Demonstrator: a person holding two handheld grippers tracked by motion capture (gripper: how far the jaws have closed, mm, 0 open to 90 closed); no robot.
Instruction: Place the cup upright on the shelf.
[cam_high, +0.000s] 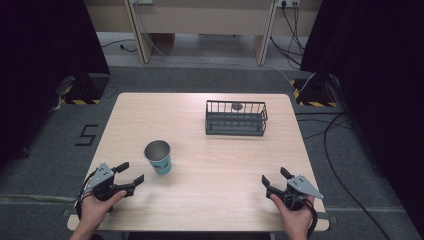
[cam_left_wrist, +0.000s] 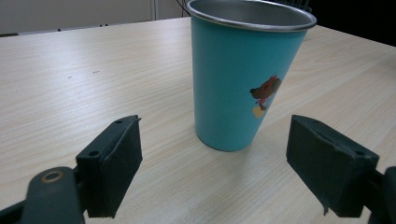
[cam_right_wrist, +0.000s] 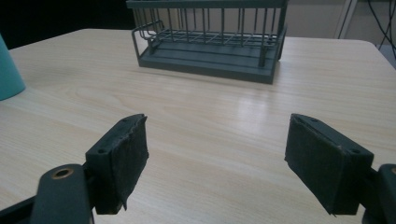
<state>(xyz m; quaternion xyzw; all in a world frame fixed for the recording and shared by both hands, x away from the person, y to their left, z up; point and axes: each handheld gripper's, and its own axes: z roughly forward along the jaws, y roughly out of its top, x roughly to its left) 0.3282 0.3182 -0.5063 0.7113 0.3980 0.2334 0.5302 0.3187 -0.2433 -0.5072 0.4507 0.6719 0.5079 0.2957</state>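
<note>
A teal metal cup (cam_high: 158, 156) with a cartoon print stands upright on the wooden table (cam_high: 200, 200), left of centre. My left gripper (cam_high: 131, 173) is open, a little to the cup's left and nearer the front edge. Seen along its jaws, the cup (cam_left_wrist: 245, 74) stands just beyond them, apart from both pads. A dark wire rack (cam_high: 235, 118) sits at the back right of the table, with a small dark round thing (cam_high: 236, 106) behind or in it. My right gripper (cam_high: 274, 178) is open near the front right, facing the rack (cam_right_wrist: 210, 44) from far off.
Black curtains flank the table on both sides. Cables (cam_high: 335, 150) trail over the grey floor to the right. Two stand bases with yellow-black tape (cam_high: 82, 95) sit by the table's far corners. The cup's edge (cam_right_wrist: 9, 70) shows at the left of the right gripper view.
</note>
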